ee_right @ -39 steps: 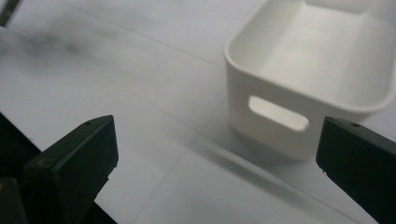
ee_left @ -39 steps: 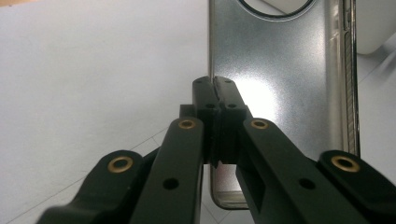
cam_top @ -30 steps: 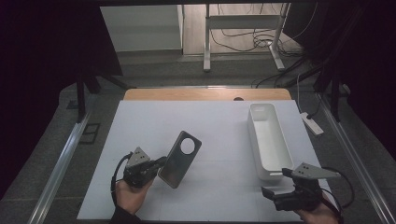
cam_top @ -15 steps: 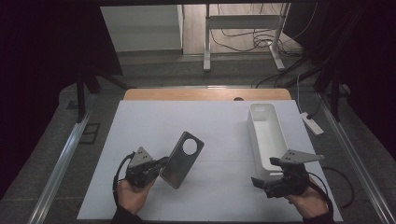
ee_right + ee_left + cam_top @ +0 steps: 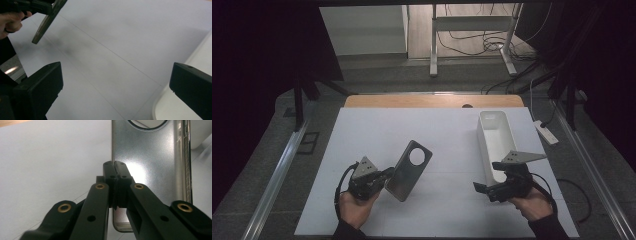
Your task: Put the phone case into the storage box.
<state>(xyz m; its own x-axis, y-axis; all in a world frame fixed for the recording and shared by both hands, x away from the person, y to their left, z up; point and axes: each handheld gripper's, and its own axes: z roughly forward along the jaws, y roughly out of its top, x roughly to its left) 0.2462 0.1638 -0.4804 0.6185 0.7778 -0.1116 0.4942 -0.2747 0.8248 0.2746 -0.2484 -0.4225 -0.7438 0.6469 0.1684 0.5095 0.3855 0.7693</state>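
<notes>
Pinching the grey phone case (image 5: 408,170) edge, left gripper (image 5: 384,176) jaws clamped; case tilts up, camera-hole end away; right gripper (image 5: 484,187) jaws spread.

High view overhead; tool cameras close, sharing table (image 5: 447,145)

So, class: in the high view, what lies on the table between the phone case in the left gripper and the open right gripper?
Nothing: the high view shows bare white table between the phone case and the right gripper.

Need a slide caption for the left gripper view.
Left gripper, jaws shut, pinching the edge of a silver metallic phone case over the white table.
</notes>
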